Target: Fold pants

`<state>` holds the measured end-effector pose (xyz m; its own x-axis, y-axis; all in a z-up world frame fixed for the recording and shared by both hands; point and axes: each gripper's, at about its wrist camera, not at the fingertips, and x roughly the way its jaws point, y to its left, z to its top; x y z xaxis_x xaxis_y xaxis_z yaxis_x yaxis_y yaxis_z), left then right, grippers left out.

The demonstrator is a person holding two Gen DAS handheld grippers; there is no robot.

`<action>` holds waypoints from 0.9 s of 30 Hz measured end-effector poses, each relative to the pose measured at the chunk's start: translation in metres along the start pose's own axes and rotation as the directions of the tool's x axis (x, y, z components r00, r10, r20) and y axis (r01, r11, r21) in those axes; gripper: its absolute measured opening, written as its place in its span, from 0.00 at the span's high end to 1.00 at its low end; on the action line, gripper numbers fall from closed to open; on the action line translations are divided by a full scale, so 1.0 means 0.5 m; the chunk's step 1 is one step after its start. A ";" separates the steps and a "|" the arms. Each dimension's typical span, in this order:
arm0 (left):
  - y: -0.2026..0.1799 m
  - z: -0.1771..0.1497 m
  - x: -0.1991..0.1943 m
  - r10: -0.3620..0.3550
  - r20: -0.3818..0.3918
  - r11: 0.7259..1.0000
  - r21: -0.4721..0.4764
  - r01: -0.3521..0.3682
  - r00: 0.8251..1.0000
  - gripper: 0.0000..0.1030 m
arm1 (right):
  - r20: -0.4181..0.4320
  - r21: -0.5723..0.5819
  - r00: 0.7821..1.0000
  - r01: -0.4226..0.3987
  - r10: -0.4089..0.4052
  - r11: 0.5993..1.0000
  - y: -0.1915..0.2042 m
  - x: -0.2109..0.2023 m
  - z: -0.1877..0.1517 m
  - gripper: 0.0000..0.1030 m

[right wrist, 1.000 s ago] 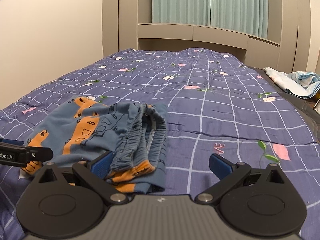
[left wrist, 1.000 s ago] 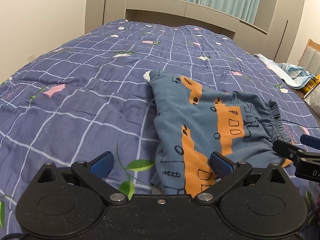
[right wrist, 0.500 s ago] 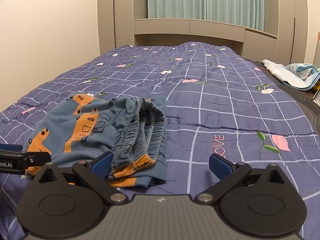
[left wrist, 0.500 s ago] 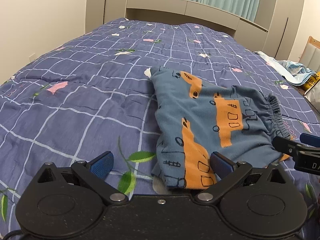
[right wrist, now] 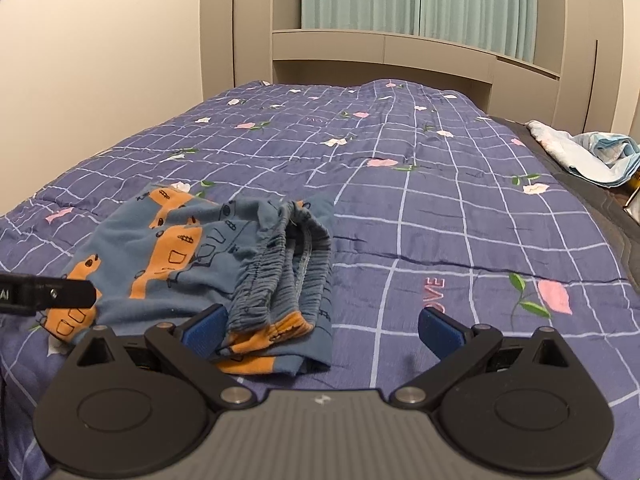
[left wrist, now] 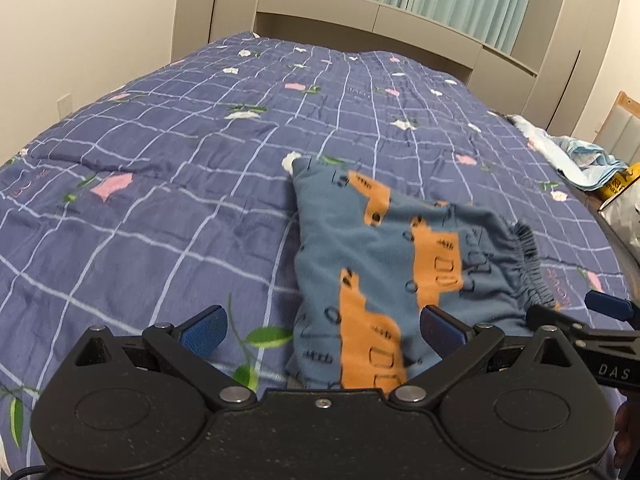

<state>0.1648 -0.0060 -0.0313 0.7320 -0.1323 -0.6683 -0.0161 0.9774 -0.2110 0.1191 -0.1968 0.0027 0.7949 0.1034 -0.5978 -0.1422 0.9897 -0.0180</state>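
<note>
The pants [left wrist: 384,264], blue-grey with orange vehicle prints, lie folded in a compact bundle on the bedspread [left wrist: 168,184], a purple quilt with a white grid and small flowers. In the left wrist view the bundle sits right of centre, its near edge running under the front of the left gripper [left wrist: 322,330], whose blue-padded jaws stand wide apart with nothing between them; the right pad overlaps the cloth in the picture, though whether it touches is hard to say from this angle. The gathered elastic waistband [left wrist: 528,264] forms the bundle's right edge.

In the right wrist view the pants [right wrist: 192,252] lie at the near left, and the waistband [right wrist: 280,268] shows as several stacked, ruffled layers facing the camera. The right gripper [right wrist: 322,330] is likewise spread wide and holds nothing; its left pad sits just beside the waistband's near end, while its right pad is over bare quilt [right wrist: 460,208]. The tip of the left gripper [right wrist: 52,294] pokes in from the left edge over the pants.

A crumpled light-blue cloth [right wrist: 592,152] lies at the far right edge of the bed.
</note>
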 end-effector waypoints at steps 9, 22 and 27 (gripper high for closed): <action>-0.001 0.031 0.046 -0.032 0.004 0.998 -0.053 0.032 0.999 0.01 | 0.039 -0.012 0.999 -0.035 0.035 0.999 0.000 0.007 0.052 0.00; 0.007 0.021 0.106 -0.015 -0.018 0.998 -0.053 0.014 1.000 0.01 | -0.032 0.106 0.957 -0.285 0.289 0.953 -0.070 0.176 0.090 0.00; -0.001 0.013 0.109 0.001 -0.006 1.000 -0.014 -0.001 1.000 0.00 | -0.050 0.131 0.931 -0.353 0.361 0.927 -0.081 0.213 0.077 0.00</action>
<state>0.2091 -0.0125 -0.0631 0.7276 -0.1324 -0.6731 -0.0267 0.9750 -0.2206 0.2322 -0.2218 -0.0296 0.6596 0.4489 -0.6028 -0.3345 0.8936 0.2994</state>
